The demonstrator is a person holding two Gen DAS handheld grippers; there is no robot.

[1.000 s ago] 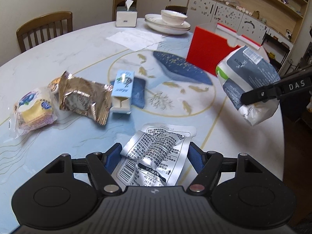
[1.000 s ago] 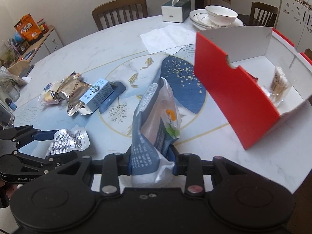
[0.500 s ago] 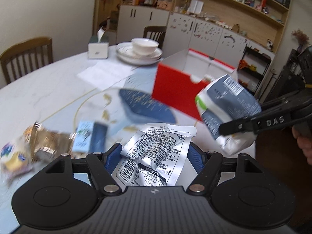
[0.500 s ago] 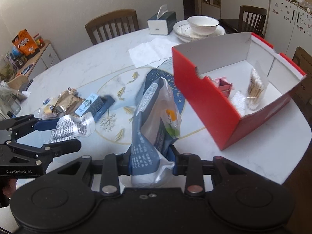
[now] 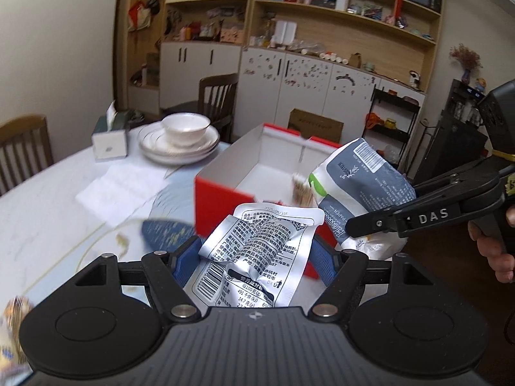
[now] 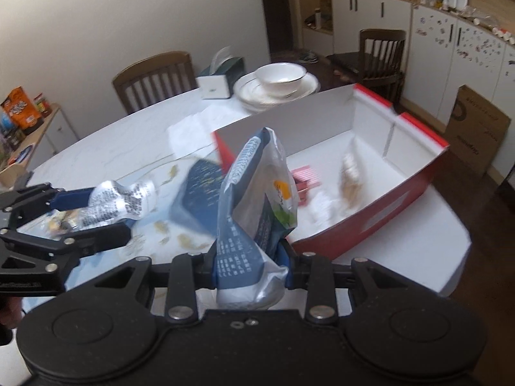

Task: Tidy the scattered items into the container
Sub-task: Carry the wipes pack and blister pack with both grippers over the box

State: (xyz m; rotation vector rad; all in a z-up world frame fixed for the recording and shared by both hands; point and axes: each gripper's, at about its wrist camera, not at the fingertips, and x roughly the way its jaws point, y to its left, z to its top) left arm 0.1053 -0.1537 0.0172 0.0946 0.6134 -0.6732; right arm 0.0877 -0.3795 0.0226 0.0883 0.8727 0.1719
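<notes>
- While both hands carry a load, the left gripper (image 5: 254, 262) has its jaws clamped on a crumpled silver foil packet (image 5: 257, 254), held in the air just short of the red box (image 5: 222, 199).
- Beside it, the right gripper (image 6: 249, 265) has its jaws closed on a grey-blue plastic bag (image 6: 254, 199), which stands upright over the near corner of the box.
- Just beyond, the box sits open on the worktop (image 6: 128, 135), near its edge; inside lie a pink pack (image 6: 305, 177), a bundle of pale sticks (image 6: 349, 173) and something white, too blurred to name.
- Judging by this, the task is well under way: some things are boxed, two are about to go in.
- At the left edge of the left wrist view, a blurred snack wrapper (image 5: 14, 308) lies on the worktop, so more is left to collect.
- Farther off stand stacked plates with a bowl (image 6: 276, 80) and a tissue box (image 6: 219, 80).
</notes>
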